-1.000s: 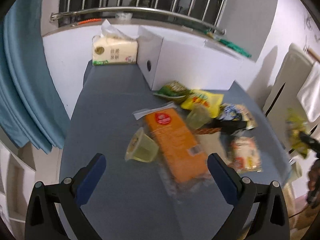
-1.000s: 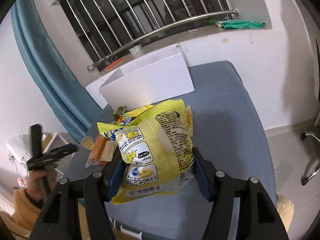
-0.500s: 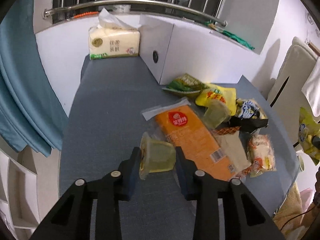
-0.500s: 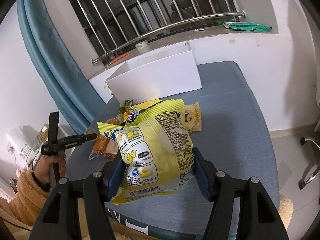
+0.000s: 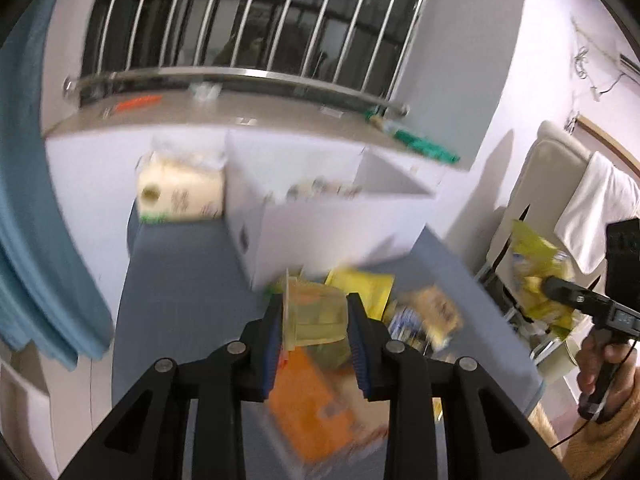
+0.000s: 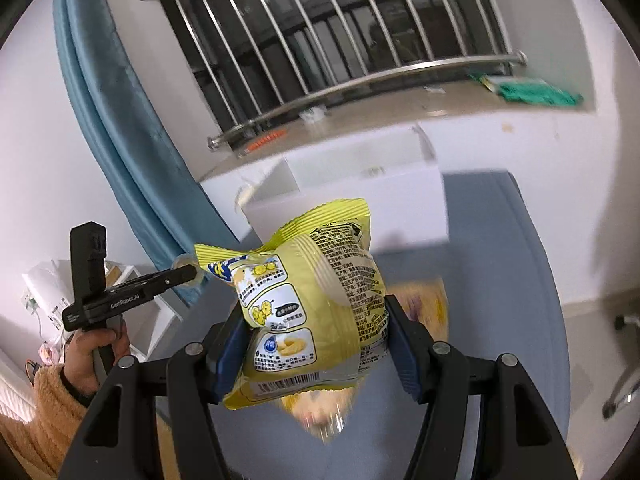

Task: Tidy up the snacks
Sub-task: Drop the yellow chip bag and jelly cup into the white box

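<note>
Printed with chick cartoons and a barcode, the yellow snack bag [image 6: 316, 308] stands upright, clamped by the right gripper [image 6: 316, 354] before the white box [image 6: 348, 204], while the left gripper [image 5: 316, 344] pinches a sideways jelly cup [image 5: 316, 316].

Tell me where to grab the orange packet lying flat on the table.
Take the orange packet by its two long edges, coming straight down from above. It lies flat and thin on the blue table, so only its narrow width suits the jaws. The view is blurred.

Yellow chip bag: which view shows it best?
The right wrist view. There the chip bag fills the centre, sharp, print and barcode readable, clamped in the right gripper. The left wrist view shows the chip bag only small and blurred at the right edge.
</note>
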A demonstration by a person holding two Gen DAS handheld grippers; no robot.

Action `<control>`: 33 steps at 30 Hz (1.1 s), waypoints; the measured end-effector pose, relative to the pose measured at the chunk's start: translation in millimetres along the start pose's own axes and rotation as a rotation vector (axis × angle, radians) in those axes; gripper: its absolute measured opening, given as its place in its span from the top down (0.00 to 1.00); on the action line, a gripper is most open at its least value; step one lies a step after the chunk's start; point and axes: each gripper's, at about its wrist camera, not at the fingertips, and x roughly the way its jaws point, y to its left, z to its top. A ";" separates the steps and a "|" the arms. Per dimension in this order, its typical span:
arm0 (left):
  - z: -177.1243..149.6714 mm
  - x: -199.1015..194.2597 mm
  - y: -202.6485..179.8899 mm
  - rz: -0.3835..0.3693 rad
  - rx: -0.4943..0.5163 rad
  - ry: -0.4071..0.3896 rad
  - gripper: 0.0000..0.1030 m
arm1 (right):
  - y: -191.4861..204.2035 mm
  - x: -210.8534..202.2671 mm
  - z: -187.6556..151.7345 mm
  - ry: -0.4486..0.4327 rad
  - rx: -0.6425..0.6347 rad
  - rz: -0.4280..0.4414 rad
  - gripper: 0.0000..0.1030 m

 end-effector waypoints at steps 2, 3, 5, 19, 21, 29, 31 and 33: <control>24.8 5.6 -12.5 -0.018 0.027 -0.026 0.68 | 2.1 9.2 22.5 -0.010 -0.013 -0.007 0.34; 33.4 7.7 -15.9 -0.020 0.033 -0.036 0.68 | 2.2 15.3 37.1 -0.016 -0.014 -0.017 0.34; 57.5 17.6 -23.6 -0.022 0.049 -0.052 0.68 | -0.4 26.9 61.6 -0.026 -0.006 -0.024 0.34; 146.2 146.7 -4.0 0.091 -0.005 0.129 0.38 | -62.6 149.9 174.1 0.086 -0.038 -0.235 0.08; 141.7 147.9 3.6 0.106 -0.046 0.124 0.00 | -66.9 151.8 175.7 0.066 -0.028 -0.273 0.00; 127.6 139.3 -1.6 0.138 -0.004 0.113 0.00 | -73.2 132.6 162.4 -0.001 0.019 -0.227 0.00; 124.0 130.4 -4.1 0.141 -0.001 0.097 0.00 | -72.2 127.0 157.2 -0.013 0.031 -0.206 0.00; 116.9 111.6 -5.6 0.147 0.031 0.079 0.00 | -67.2 120.2 152.7 -0.024 0.031 -0.172 0.00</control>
